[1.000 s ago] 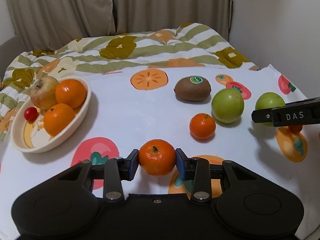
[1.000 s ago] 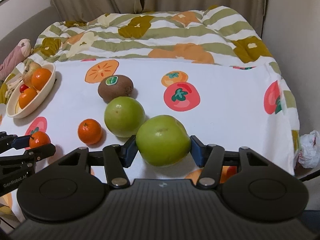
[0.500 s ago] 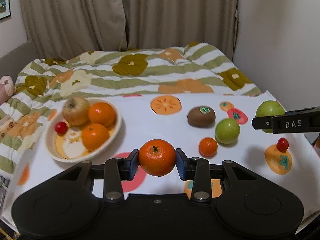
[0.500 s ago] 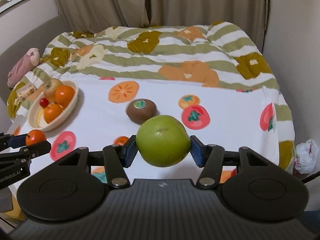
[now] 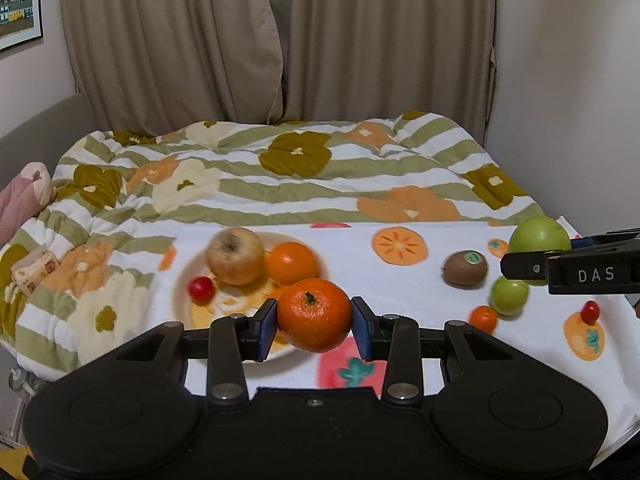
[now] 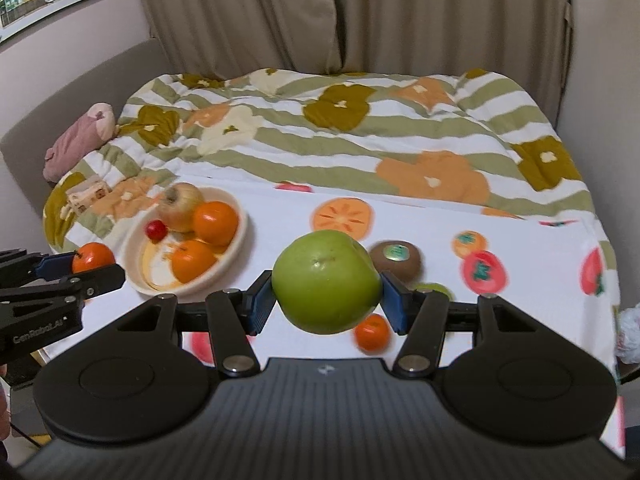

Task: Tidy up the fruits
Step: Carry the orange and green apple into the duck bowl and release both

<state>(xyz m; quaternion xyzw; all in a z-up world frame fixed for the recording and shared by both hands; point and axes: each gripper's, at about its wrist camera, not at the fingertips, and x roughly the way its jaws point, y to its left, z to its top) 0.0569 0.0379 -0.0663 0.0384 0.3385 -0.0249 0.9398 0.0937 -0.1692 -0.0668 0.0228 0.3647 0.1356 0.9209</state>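
The left gripper (image 5: 314,316) is clamped on a tangerine (image 5: 314,314), its blue pads pressing the fruit's two sides, stem up. The right gripper (image 6: 326,300) is closed on a green apple (image 6: 326,286) in the same way, with wider jaws around the bigger fruit. Both fruits hang clear above the white fruit-print cloth (image 5: 420,292).

What the coming move seems to turn on is where the cream bowl (image 6: 236,240) lies from each gripper. Seen from the left gripper, the bowl (image 5: 182,300) sits just ahead, below and slightly left of the held tangerine, its near rim partly hidden behind the left pad, so this hand is plainly the nearer one. Seen from the right gripper, the bowl is ahead and well off to the left, and the left gripper (image 6: 94,260) with its tangerine is just beside the bowl's near left edge.

The bowl already holds a pale apple (image 5: 234,256), two oranges and a cherry tomato (image 5: 201,289), so free room looks to be toward its near side. Loose on the cloth remain a kiwi (image 6: 394,260), a small tangerine (image 6: 372,332), a small green fruit (image 5: 510,296) and a second cherry tomato (image 5: 590,312), all lying right of the left gripper and below or just beyond the held green apple
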